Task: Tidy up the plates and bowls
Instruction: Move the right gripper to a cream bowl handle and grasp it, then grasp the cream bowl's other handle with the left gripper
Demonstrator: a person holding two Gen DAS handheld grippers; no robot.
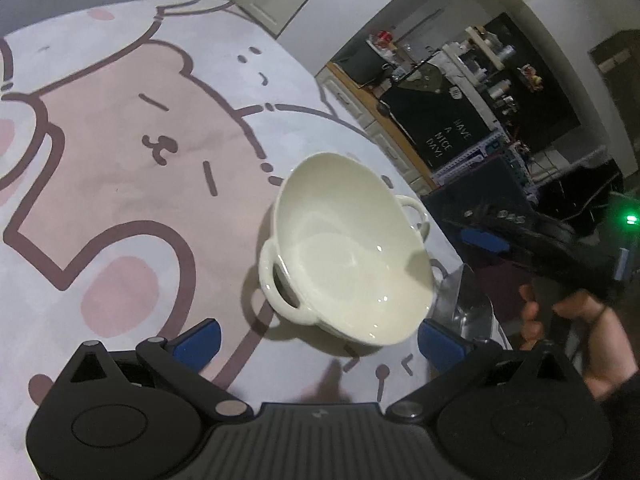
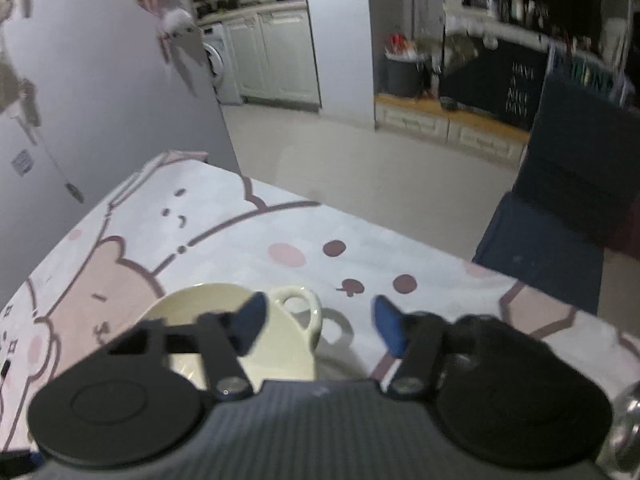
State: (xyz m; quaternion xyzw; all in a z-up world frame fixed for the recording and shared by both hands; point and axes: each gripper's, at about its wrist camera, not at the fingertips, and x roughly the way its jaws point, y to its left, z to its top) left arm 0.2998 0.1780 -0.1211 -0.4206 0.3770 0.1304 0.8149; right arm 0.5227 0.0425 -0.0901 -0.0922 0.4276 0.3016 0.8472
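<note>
A cream bowl with two loop handles stands on the bear-print tablecloth. My left gripper is open just short of the bowl, with its blue fingertips on either side of the near rim and touching nothing. In the right wrist view the bowl lies low and left, one handle towards the middle. Above it my right gripper is open, its left pad over the bowl's rim and nothing pressed between the pads. From the left wrist view the right gripper hangs past the bowl's right side, held by a hand.
A shiny metal dish sits at the table's edge right of the bowl. A shiny rim also shows at the right wrist view's lower right corner. A dark blue chair stands beyond the table edge, and a grey fridge rises at the left.
</note>
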